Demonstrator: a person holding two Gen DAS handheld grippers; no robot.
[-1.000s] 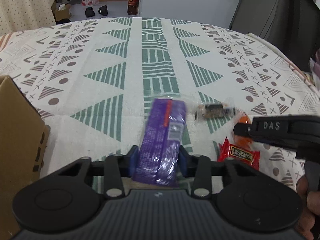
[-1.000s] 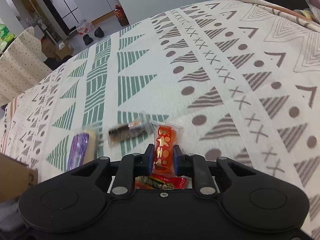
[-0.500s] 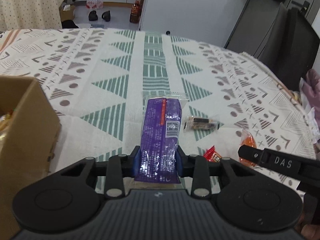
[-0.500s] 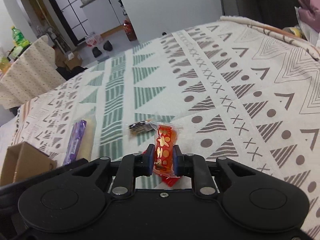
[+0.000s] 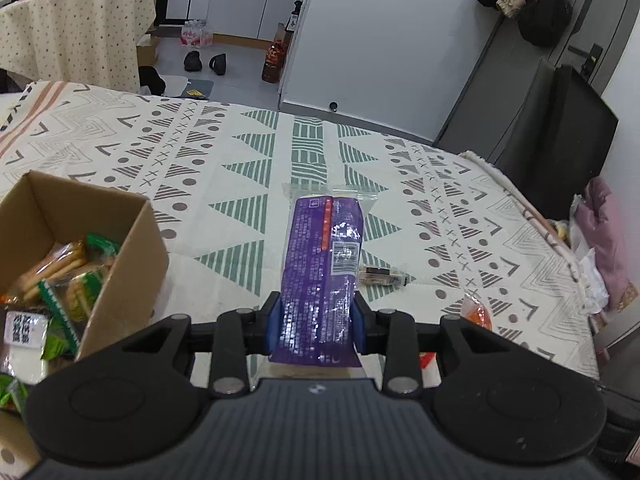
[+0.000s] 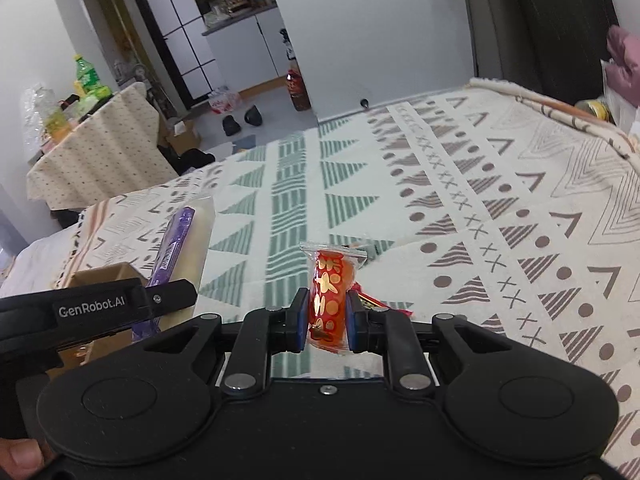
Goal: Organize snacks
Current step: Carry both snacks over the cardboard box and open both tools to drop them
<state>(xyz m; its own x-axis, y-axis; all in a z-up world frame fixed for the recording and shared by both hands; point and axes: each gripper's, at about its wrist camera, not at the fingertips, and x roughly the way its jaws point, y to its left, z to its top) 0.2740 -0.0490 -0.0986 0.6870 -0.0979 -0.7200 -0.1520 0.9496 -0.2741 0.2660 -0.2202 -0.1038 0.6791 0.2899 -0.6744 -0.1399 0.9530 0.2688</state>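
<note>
My left gripper (image 5: pixel 316 322) is shut on a long purple snack packet (image 5: pixel 322 264) and holds it above the patterned tablecloth (image 5: pixel 224 168). An open cardboard box (image 5: pixel 120 248) with several wrapped snacks inside stands just left of it. My right gripper (image 6: pixel 329 322) is shut on a small orange-red snack packet (image 6: pixel 334 292), lifted above the cloth. In the right wrist view the purple packet (image 6: pixel 176 240) and the left gripper's body (image 6: pixel 100 308) show at the left, over the box (image 6: pixel 104 276). A dark snack in a clear wrapper (image 5: pixel 382 274) and a red packet (image 6: pixel 374 300) lie on the cloth.
The cloth covers a wide table whose far edge (image 5: pixel 360 124) meets a white wall. A black cabinet (image 5: pixel 560 128) and pink clothing (image 5: pixel 604 232) stand at the right. A second covered table (image 6: pixel 100 152) with bottles is at the far left.
Both grippers have risen well above the cloth with their packets. The left gripper moved left, so the box's open top and its snacks came into view.
</note>
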